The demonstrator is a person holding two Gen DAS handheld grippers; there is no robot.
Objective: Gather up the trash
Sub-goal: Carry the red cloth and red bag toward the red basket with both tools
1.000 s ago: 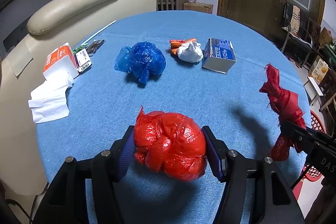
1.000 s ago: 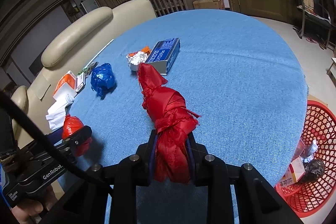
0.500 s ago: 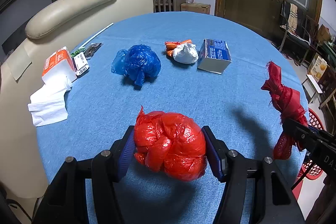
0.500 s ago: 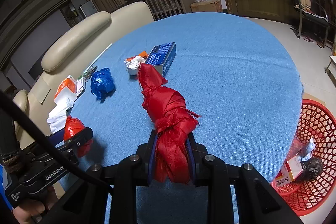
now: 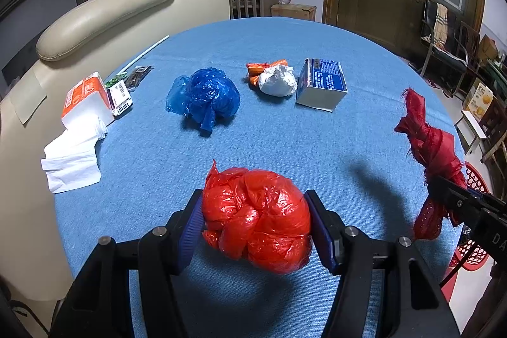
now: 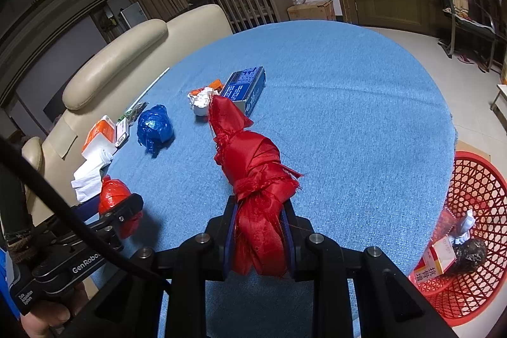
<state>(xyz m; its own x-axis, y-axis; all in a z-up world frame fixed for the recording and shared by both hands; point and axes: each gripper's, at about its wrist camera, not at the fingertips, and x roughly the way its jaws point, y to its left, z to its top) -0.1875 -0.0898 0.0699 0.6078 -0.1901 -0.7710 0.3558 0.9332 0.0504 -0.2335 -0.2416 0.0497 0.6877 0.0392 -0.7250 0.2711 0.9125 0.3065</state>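
My left gripper (image 5: 256, 211) is shut on a crumpled red plastic bag (image 5: 256, 217), held just above the blue tablecloth (image 5: 285, 141); that bag also shows in the right wrist view (image 6: 112, 198). My right gripper (image 6: 258, 227) is shut on a knotted red cloth bundle (image 6: 250, 167), held over the table's right side; the bundle also shows in the left wrist view (image 5: 427, 154). A red mesh trash basket (image 6: 475, 179) stands on the floor at the table's right edge, with several pieces of trash inside.
On the table lie a blue plastic bag (image 5: 206, 94), a white wad with orange wrapper (image 5: 275, 78), a blue-and-white box (image 5: 321, 83), an orange tissue pack (image 5: 85, 98) and white tissues (image 5: 71, 162). A beige sofa (image 5: 104, 11) stands behind the table.
Both grippers keep their hold. The views have drawn back and tilted slightly; the basket shows more fully in the right wrist view.
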